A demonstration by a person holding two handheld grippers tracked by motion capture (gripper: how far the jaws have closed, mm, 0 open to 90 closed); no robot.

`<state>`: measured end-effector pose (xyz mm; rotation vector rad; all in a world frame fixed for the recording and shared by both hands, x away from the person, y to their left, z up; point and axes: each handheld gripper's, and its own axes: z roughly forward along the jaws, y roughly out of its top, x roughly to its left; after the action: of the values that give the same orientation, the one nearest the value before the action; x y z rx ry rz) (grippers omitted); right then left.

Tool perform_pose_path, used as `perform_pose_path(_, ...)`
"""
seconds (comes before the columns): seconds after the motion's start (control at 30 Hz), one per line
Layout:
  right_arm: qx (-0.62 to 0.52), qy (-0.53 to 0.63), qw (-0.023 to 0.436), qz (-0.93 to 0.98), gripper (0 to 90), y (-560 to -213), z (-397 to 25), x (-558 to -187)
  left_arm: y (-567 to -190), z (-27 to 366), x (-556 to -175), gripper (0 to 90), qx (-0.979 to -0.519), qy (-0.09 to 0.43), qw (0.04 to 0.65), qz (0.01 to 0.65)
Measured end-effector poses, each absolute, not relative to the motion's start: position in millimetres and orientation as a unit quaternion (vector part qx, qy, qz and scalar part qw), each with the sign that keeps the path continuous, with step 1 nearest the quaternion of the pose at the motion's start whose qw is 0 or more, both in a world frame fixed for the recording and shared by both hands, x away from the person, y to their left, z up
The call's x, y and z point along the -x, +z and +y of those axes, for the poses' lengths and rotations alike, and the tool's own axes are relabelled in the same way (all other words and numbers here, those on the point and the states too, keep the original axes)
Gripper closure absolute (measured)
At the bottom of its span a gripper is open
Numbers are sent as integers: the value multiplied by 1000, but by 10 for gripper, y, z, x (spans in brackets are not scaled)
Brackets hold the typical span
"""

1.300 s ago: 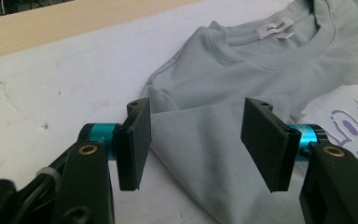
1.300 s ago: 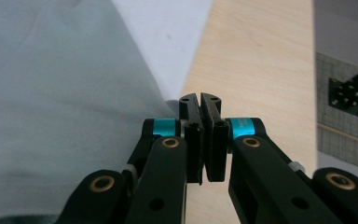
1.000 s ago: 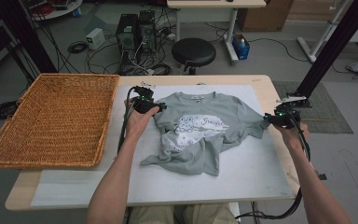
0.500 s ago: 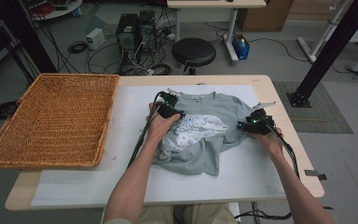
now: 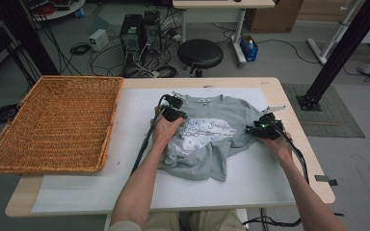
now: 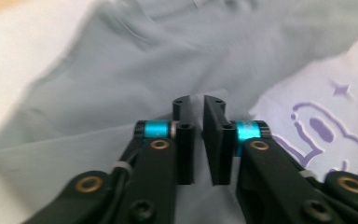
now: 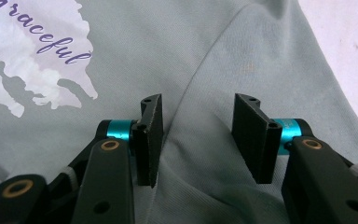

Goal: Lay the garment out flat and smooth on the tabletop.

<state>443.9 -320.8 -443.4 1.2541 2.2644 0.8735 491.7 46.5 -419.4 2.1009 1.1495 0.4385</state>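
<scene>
1. The grey T-shirt is spread, rumpled, on the worktop.
2. The left tongs are nearly closed over its fabric.
3. The right tongs are held apart above a fold.

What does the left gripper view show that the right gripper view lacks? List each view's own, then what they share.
Left gripper view: the left gripper with its jaws nearly closed, a narrow gap between them over a fold of the shirt, beside a purple cartoon print.

Right gripper view: the right gripper with jaws wide apart over a sleeve seam, and the word Graceful.

Shared: the grey shirt spread below black jaws, and a strip of white table cover at one edge.
</scene>
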Motion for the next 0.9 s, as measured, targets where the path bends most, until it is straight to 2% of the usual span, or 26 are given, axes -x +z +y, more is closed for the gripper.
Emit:
perform_pose_path(0.17, -446, 314, 204, 813, 540, -4437, -3208, -4449, -4038, 650, -4884, 858, -796, 176, 363, 452)
perform_pose_path(0.27, -448, 313, 205, 812, 538, -4439, -3208, -4446, -4071, 581, -4887, 736, -802, 163, 370, 440)
perform_pose_path(0.37, -449, 314, 205, 811, 536, -4439, -3208, -4445, -4175, 449, -4914, 664, -804, 157, 362, 444)
perform_pose_path(0.5, -448, 313, 208, 811, 535, -4441, -3203, -4441, -4333, 330, -4955, 587, -811, 156, 343, 448)
perform_pose_path(0.63, -450, 315, 206, 810, 531, -4444, -3210, -4444, -4377, 293, -4967, 573, -819, 165, 332, 438)
perform_pose_path(0.7, -451, 316, 205, 809, 529, -4445, -3211, -4443, -4371, 300, -4966, 637, -822, 170, 328, 433)
perform_pose_path(0.8, -452, 316, 205, 808, 527, -4446, -3211, -4442, -4360, 349, -4984, 805, -818, 160, 333, 442)
perform_pose_path(0.9, -452, 316, 205, 808, 524, -4449, -3216, -4442, -4306, 406, -4978, 843, -812, 162, 338, 448)
